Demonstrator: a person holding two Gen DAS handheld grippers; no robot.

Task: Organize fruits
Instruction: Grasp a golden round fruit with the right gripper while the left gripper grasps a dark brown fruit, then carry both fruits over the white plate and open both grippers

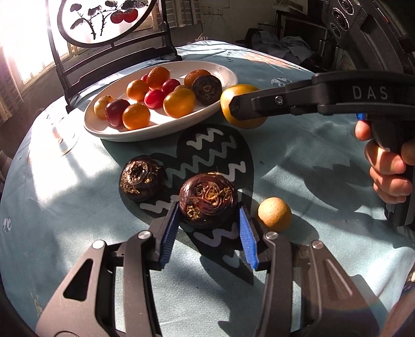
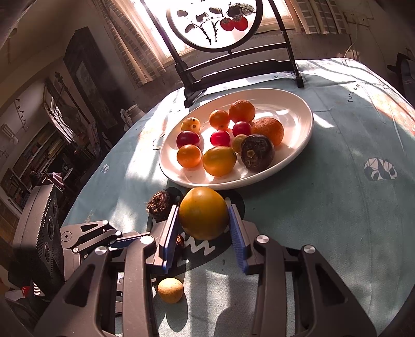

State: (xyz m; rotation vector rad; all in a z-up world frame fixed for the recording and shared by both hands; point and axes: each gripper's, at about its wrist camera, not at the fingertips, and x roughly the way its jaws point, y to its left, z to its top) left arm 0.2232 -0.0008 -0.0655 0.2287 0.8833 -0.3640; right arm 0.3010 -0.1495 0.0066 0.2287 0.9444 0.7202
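Note:
A white plate (image 1: 223,70) holds several oranges, red fruits and one dark water chestnut (image 1: 207,89); it also shows in the right wrist view (image 2: 301,109). My left gripper (image 1: 207,223) is shut on a dark water chestnut (image 1: 207,199) resting on the cloth. A second water chestnut (image 1: 141,178) lies left of it, and a small tan fruit (image 1: 275,213) to its right. My right gripper (image 2: 203,228) is shut on a yellow-orange fruit (image 2: 203,212) just in front of the plate's near rim; it shows in the left wrist view (image 1: 241,106) too.
The round table has a pale teal cloth (image 2: 337,220) with a dark printed patch. A framed round screen on a black stand (image 2: 215,23) stands behind the plate. The left gripper (image 2: 114,238) lies low at the right gripper's left.

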